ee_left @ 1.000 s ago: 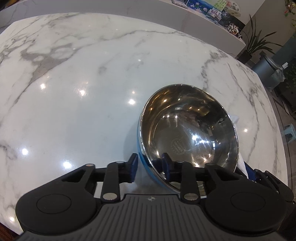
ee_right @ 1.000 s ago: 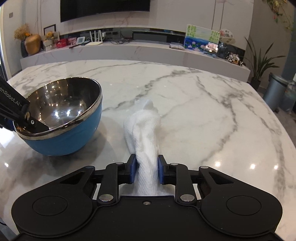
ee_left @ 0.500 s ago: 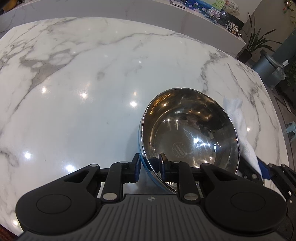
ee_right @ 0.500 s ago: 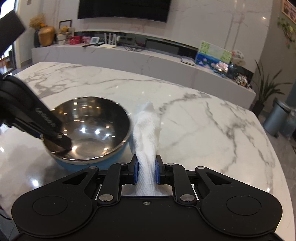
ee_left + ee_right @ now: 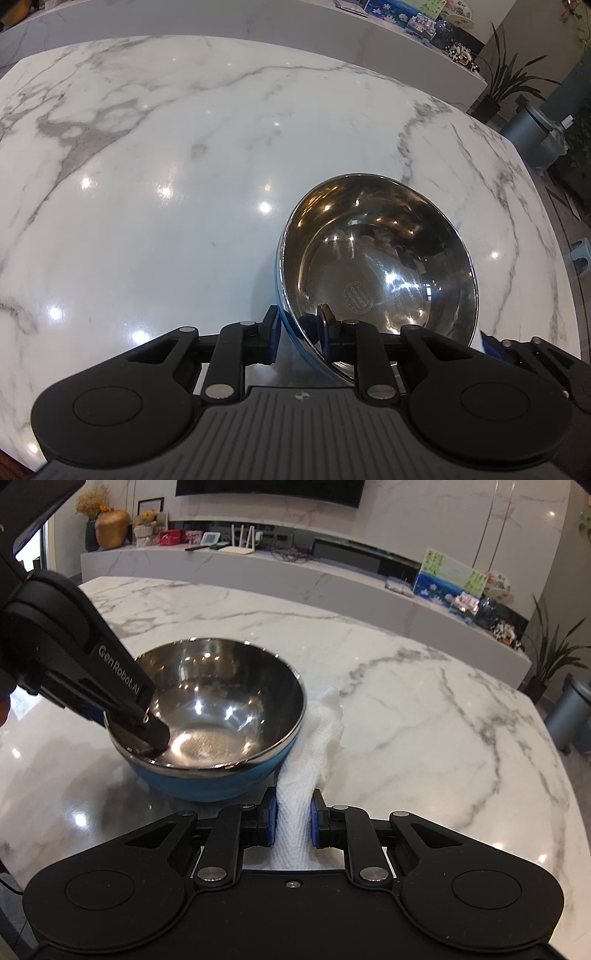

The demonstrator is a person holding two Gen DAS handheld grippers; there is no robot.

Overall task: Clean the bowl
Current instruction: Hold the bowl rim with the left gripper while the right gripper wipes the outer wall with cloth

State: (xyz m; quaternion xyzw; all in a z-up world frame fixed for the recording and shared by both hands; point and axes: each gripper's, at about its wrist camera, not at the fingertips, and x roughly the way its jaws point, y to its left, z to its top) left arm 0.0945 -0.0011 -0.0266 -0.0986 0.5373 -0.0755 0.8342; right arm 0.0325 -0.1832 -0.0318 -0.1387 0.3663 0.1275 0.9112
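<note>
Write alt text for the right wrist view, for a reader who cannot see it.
The right gripper clamps a white paper towel pressed against the blue outside of a steel bowl. The left gripper grips the bowl's near-left rim, one finger inside, on a white marble table.

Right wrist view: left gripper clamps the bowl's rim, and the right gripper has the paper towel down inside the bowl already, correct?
Not quite. In the right wrist view the paper towel lies outside the bowl, against its blue outer wall, held by the right gripper. The left gripper does clamp the rim.
</note>
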